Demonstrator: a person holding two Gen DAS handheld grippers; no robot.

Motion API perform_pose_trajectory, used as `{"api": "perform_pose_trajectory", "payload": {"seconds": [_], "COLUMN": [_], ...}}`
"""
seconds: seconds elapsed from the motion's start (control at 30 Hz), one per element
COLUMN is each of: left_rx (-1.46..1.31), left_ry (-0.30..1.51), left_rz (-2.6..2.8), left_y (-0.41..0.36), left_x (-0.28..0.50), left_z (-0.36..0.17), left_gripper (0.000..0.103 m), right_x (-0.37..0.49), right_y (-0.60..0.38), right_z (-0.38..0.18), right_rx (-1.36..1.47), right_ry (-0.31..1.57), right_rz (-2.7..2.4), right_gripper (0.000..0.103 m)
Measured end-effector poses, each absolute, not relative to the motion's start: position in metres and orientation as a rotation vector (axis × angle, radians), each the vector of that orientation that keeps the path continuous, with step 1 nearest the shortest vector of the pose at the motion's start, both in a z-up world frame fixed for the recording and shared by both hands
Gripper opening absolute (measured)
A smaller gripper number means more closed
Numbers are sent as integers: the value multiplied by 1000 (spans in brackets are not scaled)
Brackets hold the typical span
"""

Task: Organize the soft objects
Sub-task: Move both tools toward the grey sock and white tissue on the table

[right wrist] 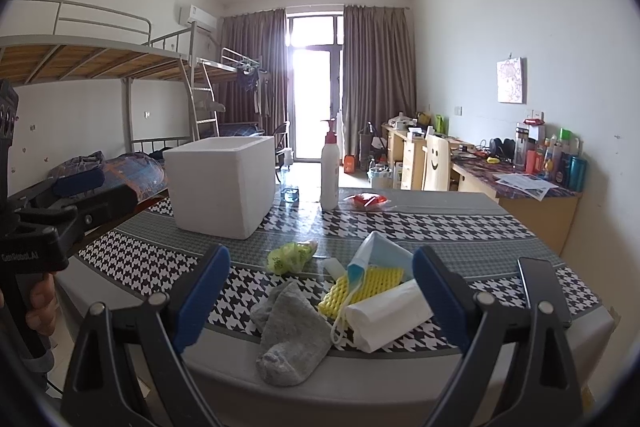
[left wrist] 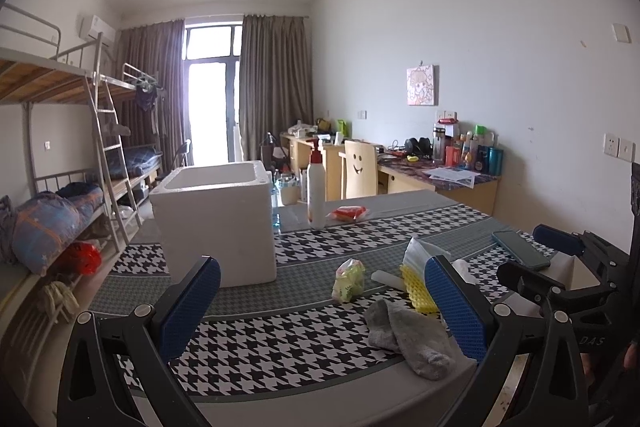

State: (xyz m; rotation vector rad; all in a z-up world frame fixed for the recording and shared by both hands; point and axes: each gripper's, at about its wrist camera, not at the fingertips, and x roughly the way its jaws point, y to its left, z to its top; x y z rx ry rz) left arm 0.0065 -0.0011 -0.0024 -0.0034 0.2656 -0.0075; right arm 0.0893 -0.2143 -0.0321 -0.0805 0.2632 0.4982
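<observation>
"GenRobot.AI" on left gripper (right wrist: 52, 203)

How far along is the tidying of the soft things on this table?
Nothing looks done yet. Both grippers, left and right, are open and hold nothing. The gray sock, yellow sponge, face mask, tissue pack and green bag all lie on the table, outside the white foam box.

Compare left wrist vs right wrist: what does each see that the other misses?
Left wrist only: the red bag under the bunk, the right gripper open at frame right.
Right wrist only: the white tissue pack in full, the left gripper and the hand holding it.
Both: foam box, pump bottle, grey sock, yellow mesh sleeve, green-yellow bag, phone, houndstooth tablecloth.
</observation>
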Motion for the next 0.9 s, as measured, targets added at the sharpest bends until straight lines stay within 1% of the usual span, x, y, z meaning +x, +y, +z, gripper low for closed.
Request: {"api": "perform_pose_trajectory", "payload": {"seconds": [0.9], "left_rx": [3], "left_ry": [289], "left_rz": [-24], "left_y": [-3], "left_x": [10], "left_z": [-6], "left_gripper": [102], "right_x": [88], "right_y": [-215], "right_z": [-31], "right_rx": [-81], "right_ry": [261], "right_rz": [490], "right_gripper": [95]}}
